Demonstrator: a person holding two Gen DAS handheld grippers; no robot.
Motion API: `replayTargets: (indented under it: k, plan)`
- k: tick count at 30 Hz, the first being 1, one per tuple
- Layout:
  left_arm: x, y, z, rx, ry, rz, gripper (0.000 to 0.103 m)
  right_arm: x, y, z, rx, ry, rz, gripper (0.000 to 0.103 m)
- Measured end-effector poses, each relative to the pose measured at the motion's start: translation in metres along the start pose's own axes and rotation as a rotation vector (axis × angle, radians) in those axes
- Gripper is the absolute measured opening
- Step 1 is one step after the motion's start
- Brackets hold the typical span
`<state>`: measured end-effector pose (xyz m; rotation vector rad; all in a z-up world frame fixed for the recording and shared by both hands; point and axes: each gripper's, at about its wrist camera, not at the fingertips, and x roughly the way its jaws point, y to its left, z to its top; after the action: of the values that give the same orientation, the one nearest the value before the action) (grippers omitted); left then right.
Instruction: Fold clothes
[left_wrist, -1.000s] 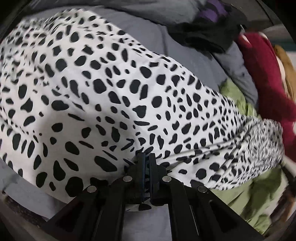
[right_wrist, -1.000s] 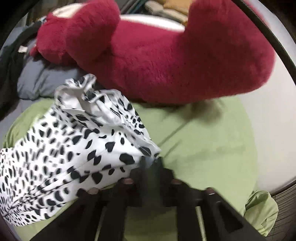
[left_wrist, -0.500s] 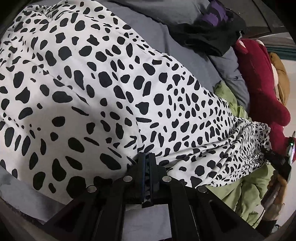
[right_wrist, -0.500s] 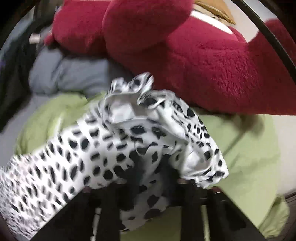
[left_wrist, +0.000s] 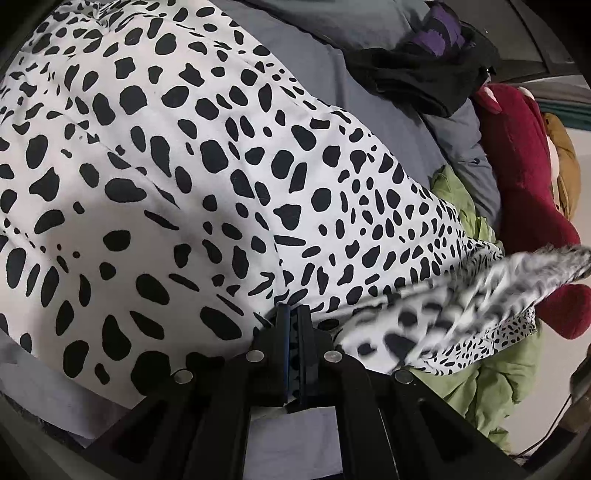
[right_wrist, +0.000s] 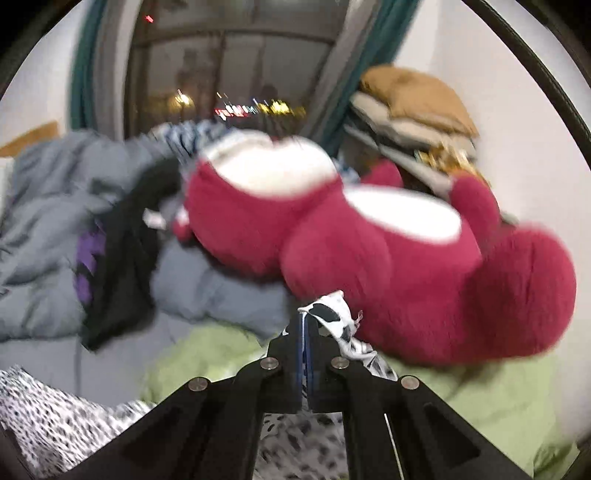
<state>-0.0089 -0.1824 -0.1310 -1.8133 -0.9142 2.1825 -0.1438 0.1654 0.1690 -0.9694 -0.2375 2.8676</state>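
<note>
The fold is under way. In the left wrist view, the left hand-held gripper (left_wrist: 293, 325), at 6 o'clock, is pressed together on the near hem of the spotted garment (left_wrist: 192, 177), pinning that edge while the cloth lies spread over the grey bedding (left_wrist: 321, 74) from 9 to 3 o'clock. At 4 o'clock a blurred flap of the same cloth rises off the green garment (left_wrist: 491, 384).

In the right wrist view, the right hand-held gripper (right_wrist: 304, 325) has just been closing, and a corner of the spotted garment shows pinched between its jaws at centre, the rest trailing down to 7 o'clock. Beyond it, from 12 to 3 o'clock, lies the red plush toy (right_wrist: 406, 266).

The next move probably calls for carrying the lifted corner across toward the pinned hem, keeping both grips firm so that the layers meet squarely.
</note>
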Motion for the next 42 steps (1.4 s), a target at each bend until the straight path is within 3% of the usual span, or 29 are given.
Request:
replayTargets:
  k: [4,6,15,19,22,27,28,29,31,32,33,34,37,42]
  plan:
    - [-0.005,0.008,-0.002,-0.009,0.001,-0.018,0.003,-0.011,0.012,0.012,0.009,-0.081,0.050,0.002]
    - [-0.005,0.010,-0.002,-0.013,0.000,-0.026,0.003,-0.011,0.010,0.003,-0.012,-0.076,0.018,0.002]
    - [-0.007,0.009,-0.006,0.016,-0.008,-0.002,0.003,0.051,-0.075,-0.116,0.110,0.284,-0.172,0.002]
    - [-0.006,0.002,-0.009,0.041,-0.023,0.030,0.003,0.067,-0.085,-0.136,0.119,0.343,-0.199,0.002]
    - [-0.006,0.000,-0.009,0.046,-0.030,0.032,0.003,0.070,-0.083,-0.130,0.119,0.339,-0.202,0.002]
    - [-0.019,-0.009,-0.014,0.017,-0.008,-0.120,0.003,0.064,-0.089,-0.119,0.163,0.316,-0.241,0.002]
    - [-0.022,-0.015,-0.016,0.024,0.004,-0.156,0.003,0.061,-0.089,-0.120,0.170,0.317,-0.239,0.008]
    - [-0.020,-0.023,-0.020,0.034,0.028,-0.172,0.003,0.058,-0.090,-0.120,0.177,0.319,-0.238,0.027]
    - [-0.014,-0.040,-0.027,0.053,0.079,-0.202,0.004,0.047,-0.084,-0.123,0.190,0.295,-0.201,0.051]
    - [-0.011,-0.048,-0.031,0.063,0.105,-0.216,0.016,0.043,-0.080,-0.124,0.194,0.286,-0.179,0.048]
    - [-0.004,-0.053,-0.033,0.052,0.124,-0.232,0.041,0.039,-0.076,-0.125,0.195,0.281,-0.155,0.048]
    - [0.003,-0.058,-0.036,0.039,0.142,-0.248,0.051,0.036,-0.073,-0.127,0.200,0.280,-0.128,0.049]
    - [0.015,-0.061,-0.047,0.026,0.173,-0.245,0.056,0.030,-0.071,-0.134,0.236,0.286,-0.065,0.051]
    - [0.006,-0.056,-0.051,0.017,0.156,-0.271,0.056,0.040,-0.086,-0.132,0.372,0.300,-0.067,0.057]
